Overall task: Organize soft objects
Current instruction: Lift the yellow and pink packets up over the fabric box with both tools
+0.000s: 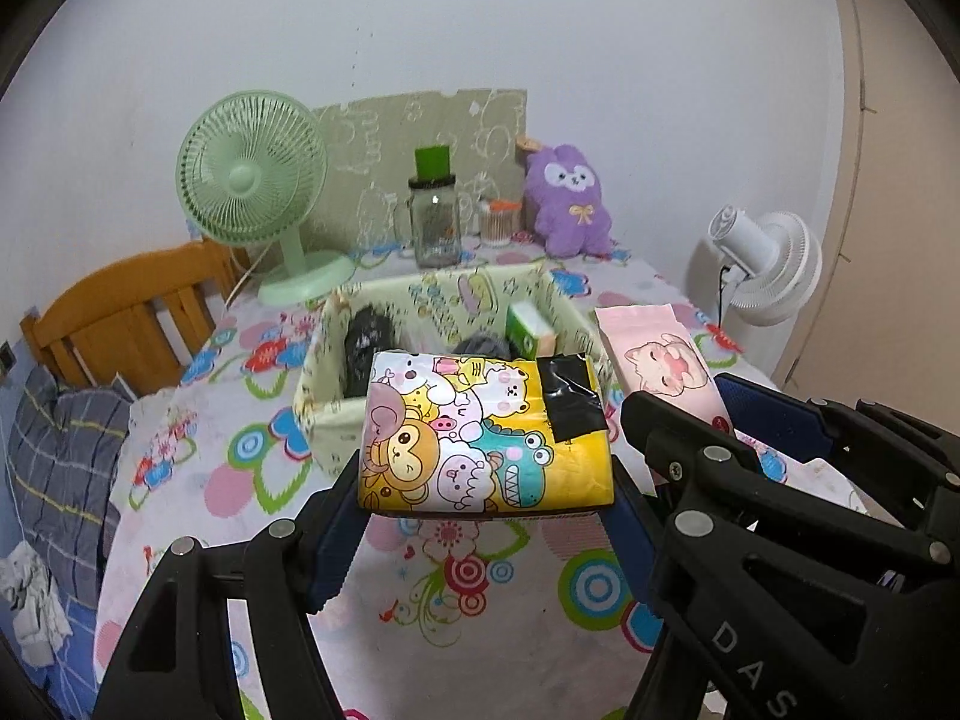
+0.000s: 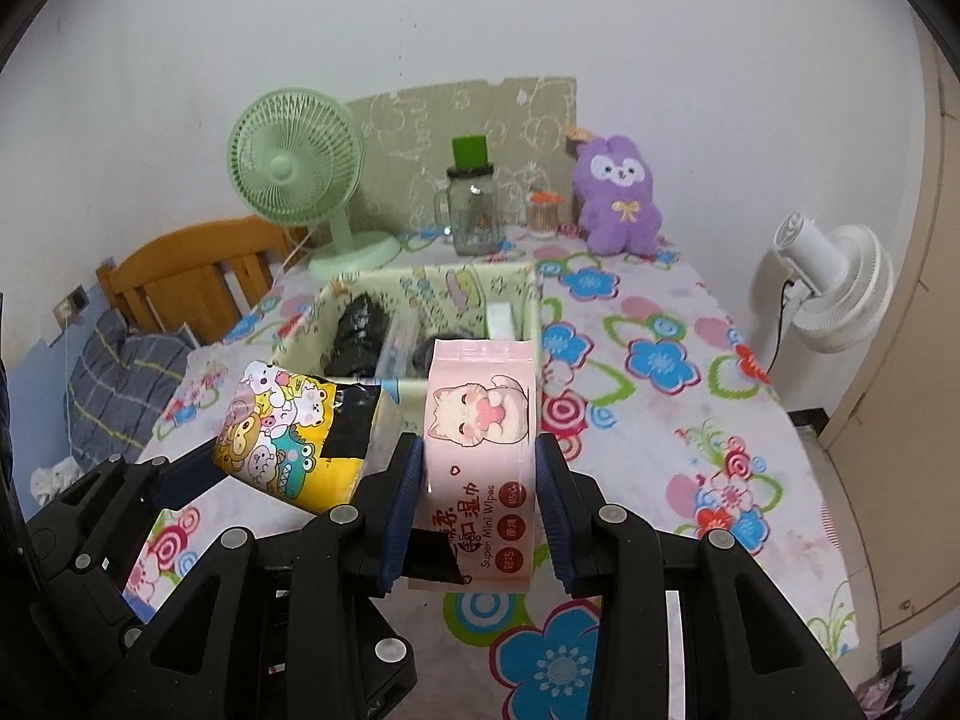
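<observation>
Here, glossy yellow tissue pack (image 1: 486,432) and pink wipes (image 2: 480,450) clamped.

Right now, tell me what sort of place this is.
Likely a bedroom at home: a wooden bed headboard with plaid bedding, a floral-clothed table, and a purple plush toy.

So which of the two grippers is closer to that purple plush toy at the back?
Right, though not by much. The right gripper, clamping the pink wipes pack, sits more directly before the purple plush toy; the left gripper, holding the yellow cartoon tissue pack, sits further left.
</observation>
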{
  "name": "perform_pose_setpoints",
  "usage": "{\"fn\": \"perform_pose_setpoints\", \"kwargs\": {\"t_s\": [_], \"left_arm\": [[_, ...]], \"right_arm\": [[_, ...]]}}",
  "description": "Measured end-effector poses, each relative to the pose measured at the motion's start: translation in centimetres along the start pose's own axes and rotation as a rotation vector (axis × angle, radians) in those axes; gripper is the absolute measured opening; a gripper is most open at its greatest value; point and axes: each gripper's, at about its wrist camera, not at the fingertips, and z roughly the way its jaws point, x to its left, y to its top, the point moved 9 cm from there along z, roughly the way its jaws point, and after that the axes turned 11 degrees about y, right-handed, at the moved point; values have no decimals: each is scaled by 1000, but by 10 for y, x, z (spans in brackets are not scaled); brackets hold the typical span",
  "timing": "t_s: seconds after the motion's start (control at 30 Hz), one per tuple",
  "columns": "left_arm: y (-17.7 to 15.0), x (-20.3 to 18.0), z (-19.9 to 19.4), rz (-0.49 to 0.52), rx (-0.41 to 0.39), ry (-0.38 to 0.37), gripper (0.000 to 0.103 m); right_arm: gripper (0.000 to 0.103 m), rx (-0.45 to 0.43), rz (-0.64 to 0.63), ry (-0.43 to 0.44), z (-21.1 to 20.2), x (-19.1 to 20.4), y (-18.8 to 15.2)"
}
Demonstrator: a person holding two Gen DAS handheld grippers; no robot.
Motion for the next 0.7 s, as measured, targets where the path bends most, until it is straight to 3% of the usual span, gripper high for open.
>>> {"fn": "perform_pose_setpoints", "kwargs": {"t_s": [0.7], "left_arm": [[38, 15, 1, -25, -60, 20, 74]], "right_arm": [[40, -62, -35, 10, -1, 10, 41]]}}
